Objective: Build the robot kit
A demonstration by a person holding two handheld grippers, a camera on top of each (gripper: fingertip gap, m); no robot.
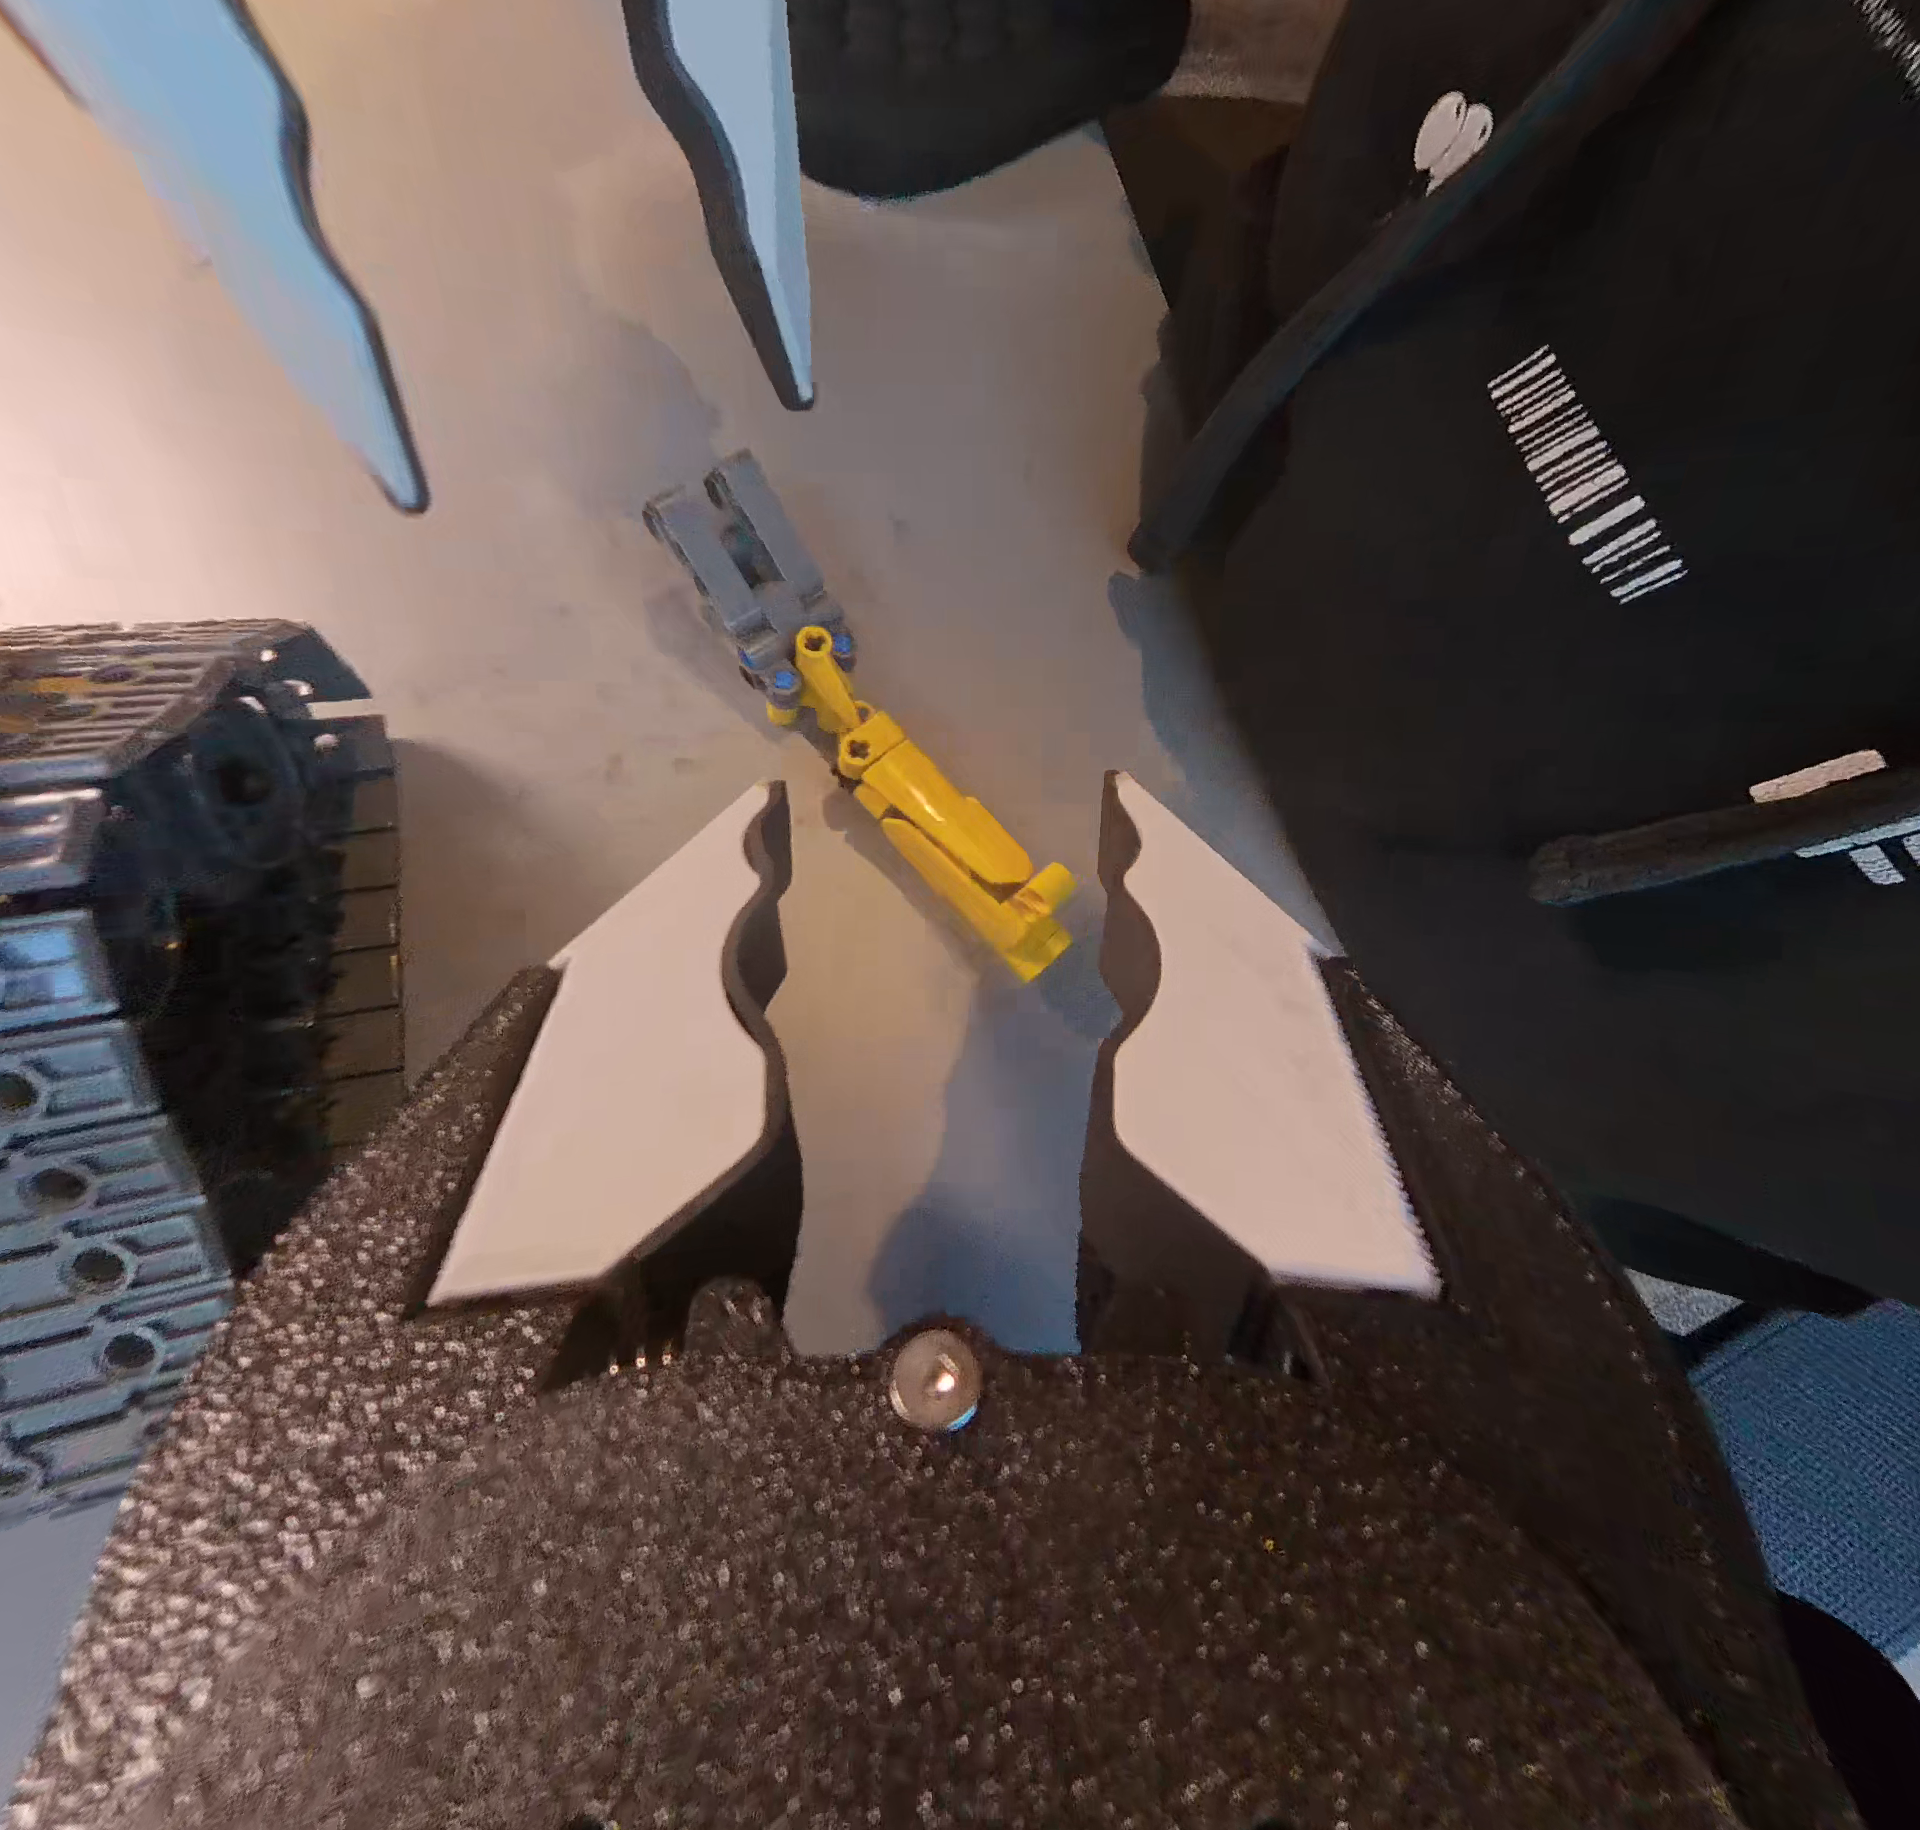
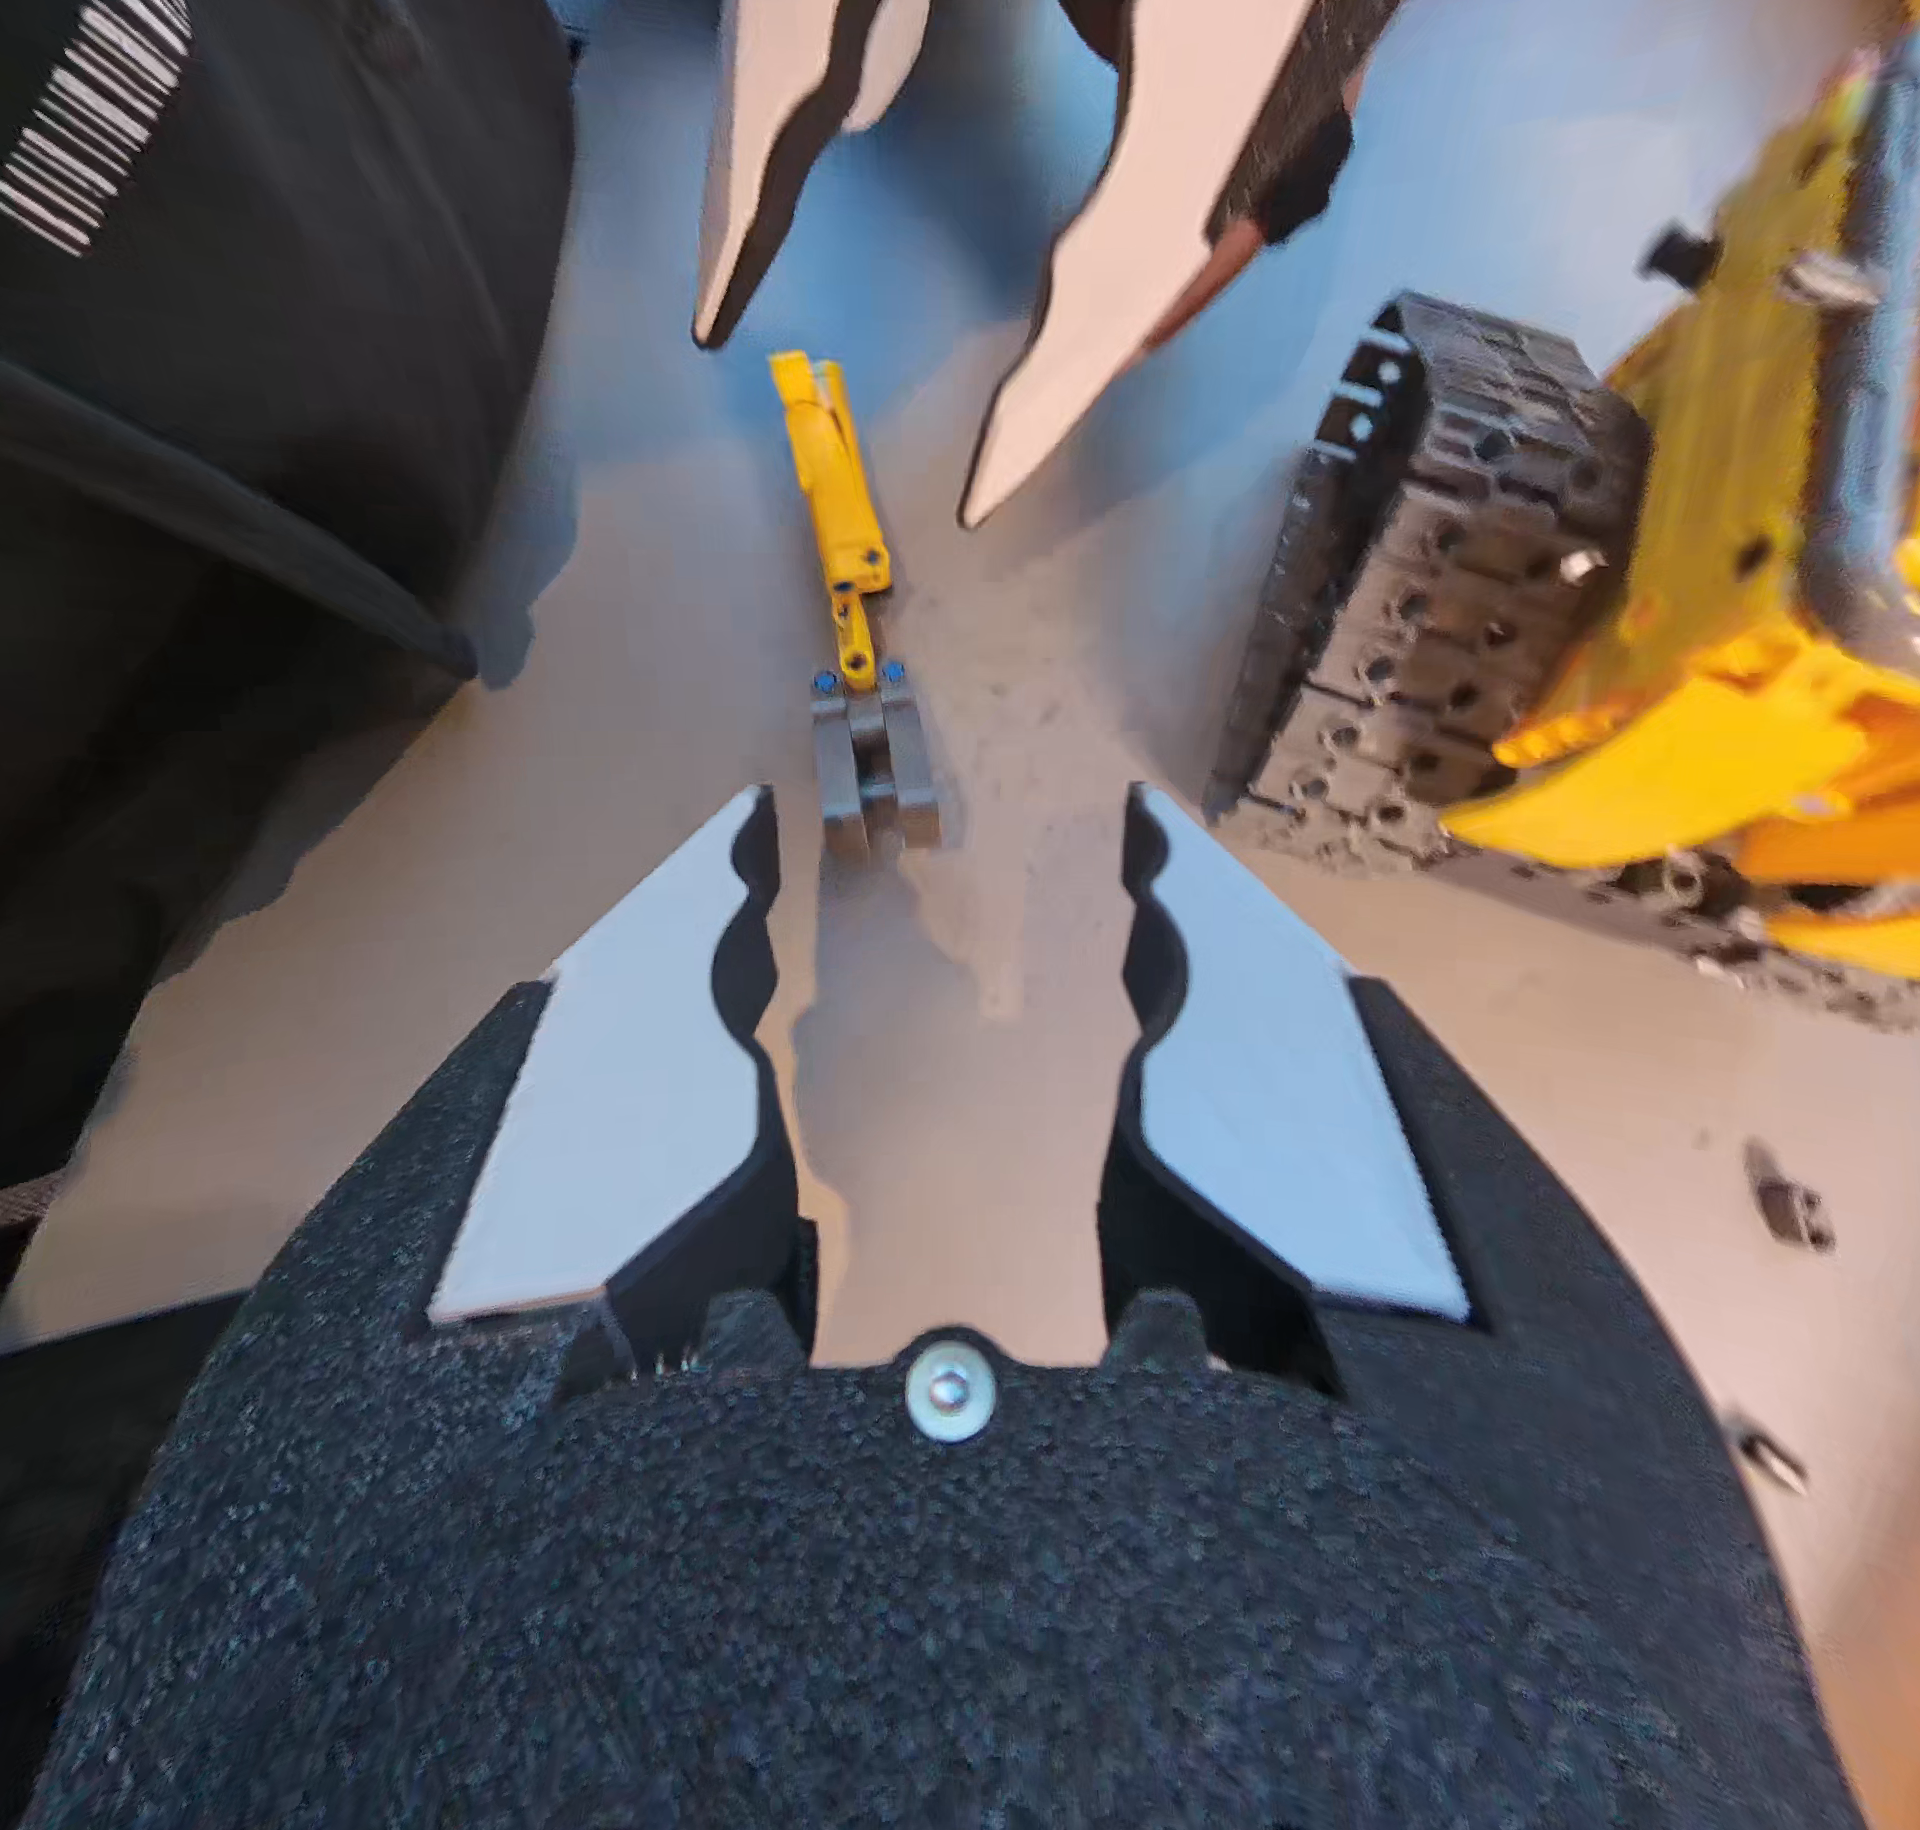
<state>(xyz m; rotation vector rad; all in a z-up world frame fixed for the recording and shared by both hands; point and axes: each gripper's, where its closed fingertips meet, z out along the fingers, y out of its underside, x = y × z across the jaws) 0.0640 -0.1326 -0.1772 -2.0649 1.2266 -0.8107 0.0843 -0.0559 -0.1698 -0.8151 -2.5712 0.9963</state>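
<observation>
A small brick-built arm piece [image 1: 914, 804], yellow with a grey forked end [image 1: 743, 559], lies flat on the pale table. My left gripper [image 1: 940, 788] is open; the yellow end lies between its fingertips and neither pad touches it. My right gripper [image 2: 945, 798] is open, and the piece's grey end [image 2: 878, 772] lies just ahead of its fingertips, untouched; the yellow part [image 2: 831, 476] stretches away from it. Each gripper shows opposite in the other's view, the right [image 1: 613, 450] beyond the grey end and the left [image 2: 842, 419] beyond the yellow end.
A toy excavator stands beside the piece: its dark track [image 1: 177, 949] is at the left of the left wrist view, and its track [image 2: 1444, 575] and yellow body [image 2: 1714, 700] at the right of the right wrist view. A person in black clothing [image 1: 1558, 533] is near. Small loose parts [image 2: 1787, 1204] lie on the table. The gap from one gripper's tips to the other's is roughly 9 cm.
</observation>
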